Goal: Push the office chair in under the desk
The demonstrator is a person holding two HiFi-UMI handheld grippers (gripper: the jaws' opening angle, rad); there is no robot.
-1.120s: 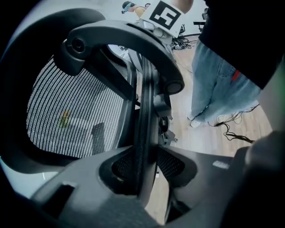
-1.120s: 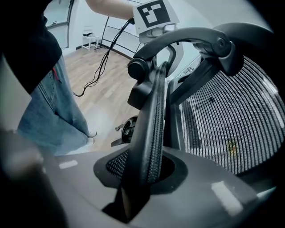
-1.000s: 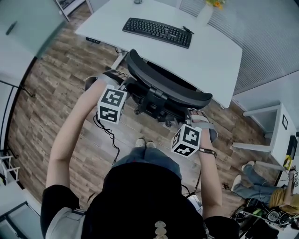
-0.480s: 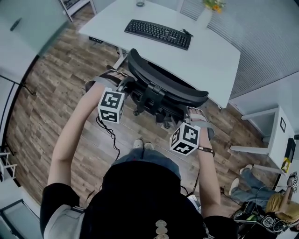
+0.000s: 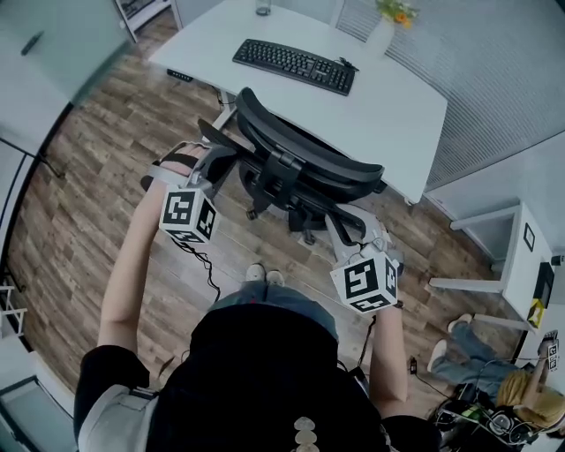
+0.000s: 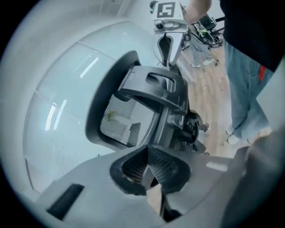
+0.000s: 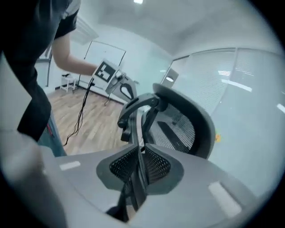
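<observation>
The black mesh-backed office chair (image 5: 300,163) stands with its seat tucked under the white desk (image 5: 397,106), its back toward me. My left gripper (image 5: 214,163) is at the chair's left armrest (image 5: 216,139). In the left gripper view the left gripper (image 6: 151,171) has just closed and is shut, with nothing showing between the pads and the chair's back (image 6: 147,89) ahead. My right gripper (image 5: 360,247) is on the right armrest (image 5: 346,228). The right gripper (image 7: 140,162) has just been closing, and its pads press on a slim dark part of that armrest.
A black keyboard (image 5: 294,65), a vase of flowers (image 5: 386,31) and a glass (image 5: 263,7) sit on the desk. A black cable (image 5: 207,265) trails across the wooden floor by my feet (image 5: 265,275). A white side table (image 5: 521,238) and clutter (image 5: 494,397) are on the right.
Both marker cubes have swung outward and toward me, the left one leftward, the right one rightward, and both wrists have rolled. The chair's back sits slightly closer to the desk.
</observation>
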